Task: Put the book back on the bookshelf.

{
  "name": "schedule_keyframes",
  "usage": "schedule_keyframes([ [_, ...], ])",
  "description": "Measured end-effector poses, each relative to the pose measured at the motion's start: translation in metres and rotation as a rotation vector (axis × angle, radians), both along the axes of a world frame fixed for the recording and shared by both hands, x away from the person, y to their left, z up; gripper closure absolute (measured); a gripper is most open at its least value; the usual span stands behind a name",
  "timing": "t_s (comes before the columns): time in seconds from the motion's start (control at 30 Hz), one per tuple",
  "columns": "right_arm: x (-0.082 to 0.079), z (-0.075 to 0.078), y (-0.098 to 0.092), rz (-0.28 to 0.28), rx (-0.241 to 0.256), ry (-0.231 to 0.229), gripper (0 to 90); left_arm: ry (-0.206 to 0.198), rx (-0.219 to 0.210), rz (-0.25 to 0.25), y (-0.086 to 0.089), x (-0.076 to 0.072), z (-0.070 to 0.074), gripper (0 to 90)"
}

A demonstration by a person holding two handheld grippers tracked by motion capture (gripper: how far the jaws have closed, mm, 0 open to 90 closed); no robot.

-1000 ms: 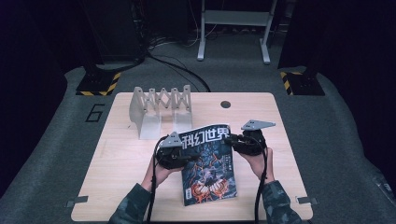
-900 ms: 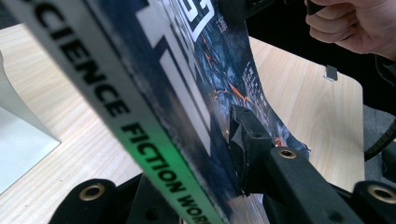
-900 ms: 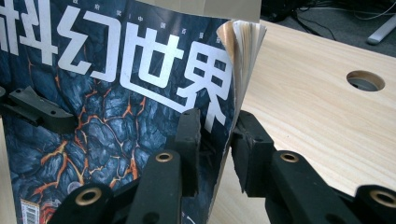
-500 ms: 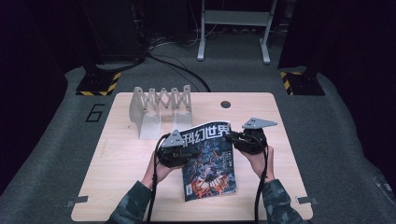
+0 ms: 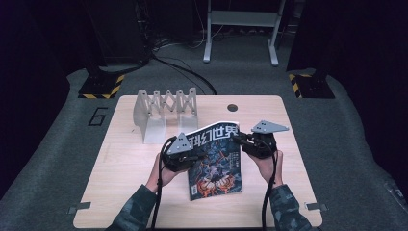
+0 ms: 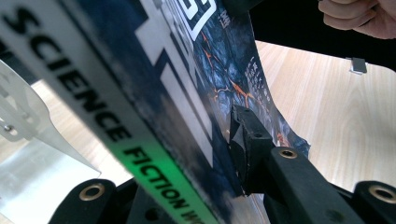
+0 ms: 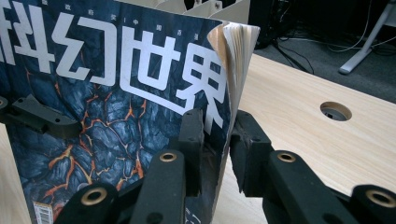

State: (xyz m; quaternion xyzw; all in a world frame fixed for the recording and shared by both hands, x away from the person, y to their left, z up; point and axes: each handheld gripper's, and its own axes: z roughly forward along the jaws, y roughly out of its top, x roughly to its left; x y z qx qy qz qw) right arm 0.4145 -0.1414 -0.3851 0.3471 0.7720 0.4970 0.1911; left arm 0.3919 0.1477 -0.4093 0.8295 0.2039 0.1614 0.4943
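A magazine (image 5: 214, 161) with a dark blue lava-pattern cover and large white characters is held tilted above the wooden table (image 5: 120, 168), top edge raised. My left gripper (image 5: 190, 156) is shut on its spine side. In the left gripper view one pad (image 6: 247, 140) presses the cover (image 6: 187, 93), and the spine hides the other jaw. My right gripper (image 5: 239, 140) is shut on the opposite edge. In the right gripper view the jaws of my right gripper (image 7: 222, 135) pinch the page edges of the magazine (image 7: 116, 93), whose top corner curls.
A pale metal zigzag file rack (image 5: 163, 108) stands at the back left of the table, just beyond the magazine, and its base plate (image 6: 28, 163) lies close to the left gripper. A round cable hole (image 5: 233, 107) is at the back centre. Cables cross the floor behind.
Both grippers have carried the magazine slightly up and away from the person, and its top edge now stands higher and nearer the rack.
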Motion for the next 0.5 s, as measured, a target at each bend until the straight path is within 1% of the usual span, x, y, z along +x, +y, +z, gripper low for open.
schedule_keyframes([
  [0.03, -0.001, 0.001, 0.0, -0.006, 0.001, -0.012, 74.9, -0.016, 0.002, -0.012, 0.0, 0.0, 0.001, 74.4],
  [0.07, -0.001, 0.002, 0.0, -0.004, -0.002, -0.022, 75.0, -0.021, 0.004, -0.013, 0.0, -0.001, 0.002, 74.4],
  [0.1, -0.002, 0.003, 0.0, -0.009, 0.001, -0.024, 75.0, -0.034, -0.002, -0.014, 0.0, -0.001, 0.002, 74.4],
  [0.13, -0.002, 0.003, -0.001, -0.007, 0.0, -0.036, 75.1, -0.039, -0.005, -0.013, 0.0, -0.001, 0.002, 74.5],
  [0.2, -0.003, 0.005, -0.001, -0.008, 0.0, -0.044, 75.2, -0.053, -0.005, -0.019, 0.001, 0.0, 0.003, 74.7],
  [0.33, -0.005, 0.008, 0.0, -0.012, 0.0, -0.064, 75.3, -0.076, 0.001, -0.018, 0.0, 0.0, 0.005, 74.9],
  [0.4, -0.005, 0.01, 0.0, -0.014, -0.001, -0.074, 75.4, -0.097, 0.014, -0.016, 0.001, 0.0, 0.006, 75.0],
  [0.43, -0.006, 0.01, 0.0, -0.011, -0.002, -0.088, 75.5, -0.107, 0.009, -0.01, 0.0, 0.0, 0.006, 75.1],
  [0.5, -0.007, 0.012, 0.0, -0.008, 0.001, -0.104, 76.0, -0.129, 0.014, -0.006, 0.001, 0.001, 0.008, 75.5],
])
